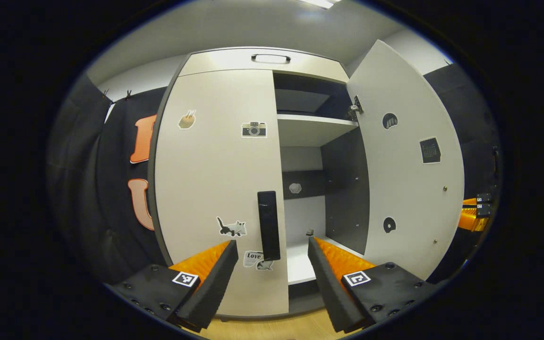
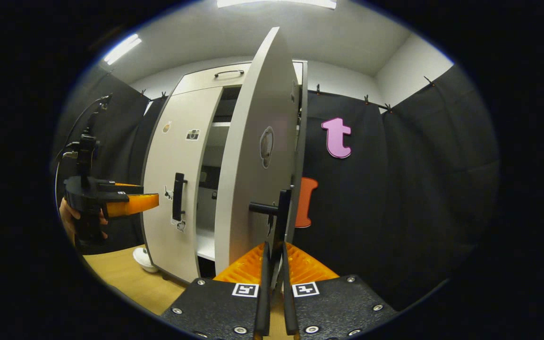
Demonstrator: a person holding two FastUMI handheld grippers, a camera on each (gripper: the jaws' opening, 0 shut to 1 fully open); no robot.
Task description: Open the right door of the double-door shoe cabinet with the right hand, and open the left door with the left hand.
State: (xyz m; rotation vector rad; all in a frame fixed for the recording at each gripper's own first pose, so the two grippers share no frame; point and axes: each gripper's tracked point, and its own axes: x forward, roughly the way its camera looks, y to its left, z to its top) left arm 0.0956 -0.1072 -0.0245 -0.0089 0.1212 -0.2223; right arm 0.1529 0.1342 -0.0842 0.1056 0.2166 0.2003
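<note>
Black upright right door handle [image 2: 281, 212] pinched in right claw [image 2: 275, 264]; left claw [image 1: 272, 269] agape, empty

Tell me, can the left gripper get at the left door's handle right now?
Probably yes: the left gripper is open and faces the handle of the shut left door, with nothing between them.

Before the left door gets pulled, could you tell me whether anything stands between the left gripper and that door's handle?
Nothing visible does. The left gripper is open, and the left door's handle stands upright in the gap between its fingers, with no object in front of it.
</note>
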